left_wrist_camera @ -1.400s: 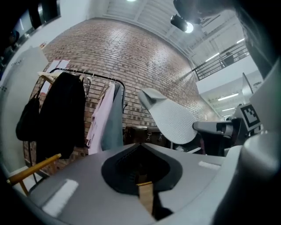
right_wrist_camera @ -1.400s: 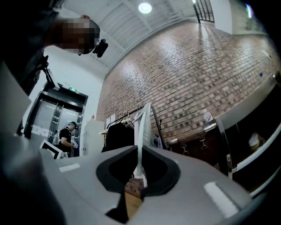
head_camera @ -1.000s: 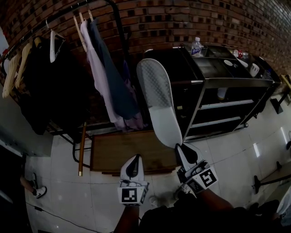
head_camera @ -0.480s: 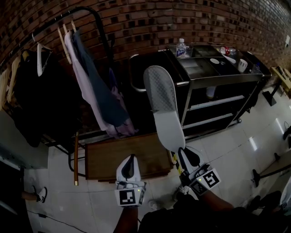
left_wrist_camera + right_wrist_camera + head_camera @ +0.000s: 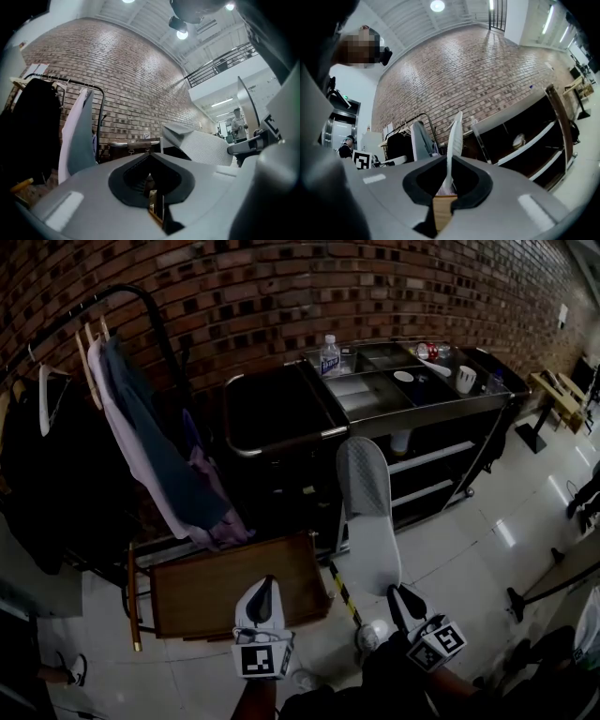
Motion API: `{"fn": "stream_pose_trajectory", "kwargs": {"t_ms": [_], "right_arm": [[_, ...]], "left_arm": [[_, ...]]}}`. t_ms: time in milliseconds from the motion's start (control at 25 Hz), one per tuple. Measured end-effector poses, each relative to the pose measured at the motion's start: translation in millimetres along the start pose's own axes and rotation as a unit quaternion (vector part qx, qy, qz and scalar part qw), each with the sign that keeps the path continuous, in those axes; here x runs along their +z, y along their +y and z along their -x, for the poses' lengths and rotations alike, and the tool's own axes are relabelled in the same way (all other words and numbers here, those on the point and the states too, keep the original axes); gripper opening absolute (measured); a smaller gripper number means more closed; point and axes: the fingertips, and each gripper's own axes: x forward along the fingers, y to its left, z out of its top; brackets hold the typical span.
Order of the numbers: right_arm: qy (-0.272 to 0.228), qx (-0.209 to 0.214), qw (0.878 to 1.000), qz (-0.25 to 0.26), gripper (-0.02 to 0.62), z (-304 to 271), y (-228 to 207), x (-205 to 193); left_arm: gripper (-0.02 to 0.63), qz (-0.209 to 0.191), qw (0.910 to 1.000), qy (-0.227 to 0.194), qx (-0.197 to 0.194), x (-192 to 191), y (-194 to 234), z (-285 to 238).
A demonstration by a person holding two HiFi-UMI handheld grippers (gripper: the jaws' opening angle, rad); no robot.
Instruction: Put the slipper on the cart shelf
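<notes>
Closest to me, in front of the cart point(image 5: 281, 440), my left gripper point(image 5: 266, 585) hangs with its jaws pressed together on nothing, while my right gripper point(image 5: 400, 596) pinches the lower end of the white slipper point(image 5: 367, 512). That slipper stands upright, patterned face toward me, before the cart's front and outside its shelves point(image 5: 427, 457). Farther back, a water bottle point(image 5: 329, 354) stands on the cart's top.

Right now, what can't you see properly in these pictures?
- Slipper: the head view shows only its sole, and the right gripper view shows it edge-on.
- Cart shelves: too dark in the head view to tell what's on them.
- Small things on the cart's top: too small to name.
</notes>
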Motion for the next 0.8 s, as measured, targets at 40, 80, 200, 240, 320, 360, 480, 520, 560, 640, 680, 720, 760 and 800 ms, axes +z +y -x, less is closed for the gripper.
{"fn": "stream_pose_trajectory", "kwargs": {"t_ms": [40, 80, 200, 240, 320, 360, 480, 520, 560, 640, 680, 720, 760, 800], "right_arm": [[0.003, -0.007, 1.000, -0.007, 0.032, 6, -9, 0], [0.005, -0.012, 1.000, -0.014, 0.031, 12, -18, 0], [0.015, -0.019, 0.999, -0.039, 0.032, 20, -50, 2], [0.020, -0.020, 0.998, -0.048, 0.032, 19, -62, 4], [0.034, -0.024, 0.997, -0.062, 0.032, 13, -91, 4], [0.042, -0.026, 0.996, -0.068, 0.032, 9, -107, 3], [0.071, -0.029, 0.994, -0.082, 0.031, -10, -158, -4], [0.080, -0.027, 0.993, -0.087, 0.032, -19, -173, -5], [0.089, -0.023, 0.991, -0.097, 0.032, -29, -186, -7], [0.109, -0.011, 0.986, -0.123, 0.032, -50, -209, -10], [0.119, -0.006, 0.984, -0.136, 0.032, -60, -220, -12], [0.126, -0.001, 0.981, -0.145, 0.032, -71, -232, -13], [0.131, 0.006, 0.980, -0.151, 0.032, -85, -243, -14], [0.135, 0.012, 0.979, -0.154, 0.032, -98, -254, -17]], "left_arm": [[0.015, -0.001, 1.0000, 0.002, 0.000, -3, -4, -5], [0.015, -0.002, 1.0000, 0.004, 0.001, -5, -9, -10], [0.015, -0.005, 0.9999, 0.012, 0.010, -12, -22, -29], [0.015, -0.005, 0.9998, 0.017, 0.014, -14, -27, -38], [0.015, -0.003, 0.9996, 0.022, 0.019, -16, -39, -59], [0.015, -0.003, 0.9995, 0.025, 0.021, -17, -46, -69], [0.015, -0.006, 0.9990, 0.028, 0.034, -20, -63, -102], [0.015, -0.007, 0.9988, 0.026, 0.040, -20, -67, -113], [0.015, -0.008, 0.9985, 0.026, 0.048, -20, -71, -123], [0.015, -0.010, 0.9975, 0.029, 0.064, -25, -78, -140], [0.015, -0.010, 0.9969, 0.029, 0.072, -27, -80, -148], [0.015, -0.009, 0.9963, 0.030, 0.080, -29, -82, -155], [0.015, -0.009, 0.9955, 0.029, 0.089, -30, -82, -161], [0.015, -0.010, 0.9947, 0.030, 0.098, -30, -80, -166]]}}
